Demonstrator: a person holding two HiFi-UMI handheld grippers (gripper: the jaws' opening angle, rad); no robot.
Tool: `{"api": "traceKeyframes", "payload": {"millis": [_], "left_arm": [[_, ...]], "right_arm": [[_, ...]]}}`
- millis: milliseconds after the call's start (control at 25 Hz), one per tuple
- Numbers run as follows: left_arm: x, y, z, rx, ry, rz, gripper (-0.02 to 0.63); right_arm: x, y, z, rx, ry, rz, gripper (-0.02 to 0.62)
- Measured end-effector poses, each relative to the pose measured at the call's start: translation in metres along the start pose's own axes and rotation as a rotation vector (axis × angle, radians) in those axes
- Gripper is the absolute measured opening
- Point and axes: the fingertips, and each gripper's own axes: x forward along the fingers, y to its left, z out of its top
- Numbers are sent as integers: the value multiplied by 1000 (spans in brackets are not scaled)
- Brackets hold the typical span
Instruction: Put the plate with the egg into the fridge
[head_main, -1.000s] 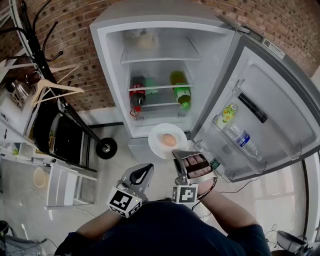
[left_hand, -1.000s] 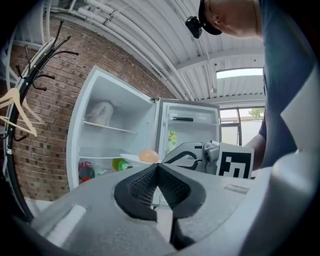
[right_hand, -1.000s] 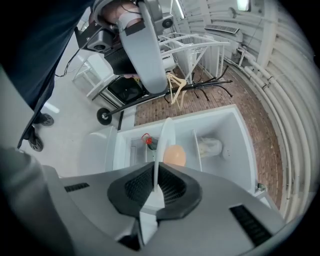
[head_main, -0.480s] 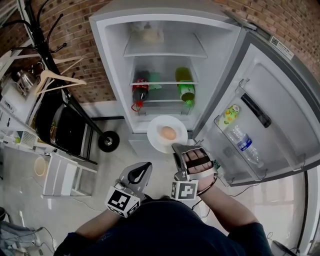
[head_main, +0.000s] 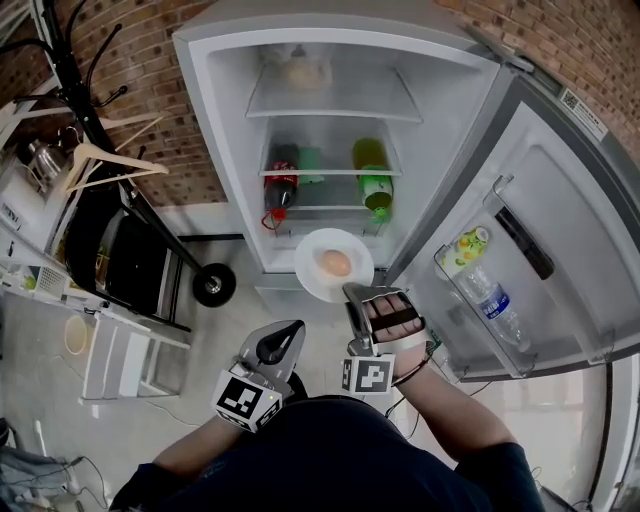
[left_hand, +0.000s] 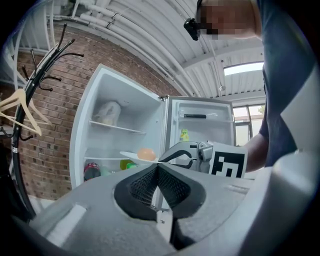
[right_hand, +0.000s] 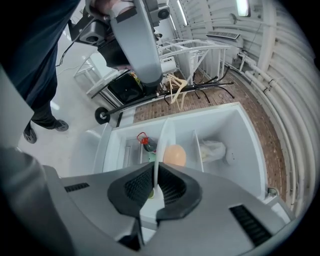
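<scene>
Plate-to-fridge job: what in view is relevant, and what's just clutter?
Job:
- plate carrying the egg
- right gripper, clamped on the plate's rim
- open fridge

Lying about:
- cola bottle
- green bottle
- water bottle in the door
- wooden hanger
- left gripper, shut, empty

Plate (head_main: 312, 282): glossy white, ceramic-looking. Egg (head_main: 335, 263): matt shell. Fridge (head_main: 225, 140) liner: smooth white plastic. Wall (head_main: 150, 60): rough brick. Hanger (head_main: 128, 162): bare wood.
</scene>
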Motion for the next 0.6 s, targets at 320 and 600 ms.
{"api": "traceKeyframes", "payload": {"millis": [320, 600], "left_arm": [[45, 55, 13, -2, -11, -70, 3], [77, 106, 20, 5, -5, -141, 3]], "right_arm": [[65, -20, -8, 3, 62, 7, 23], [130, -38, -12, 17, 124, 21, 23]]}}
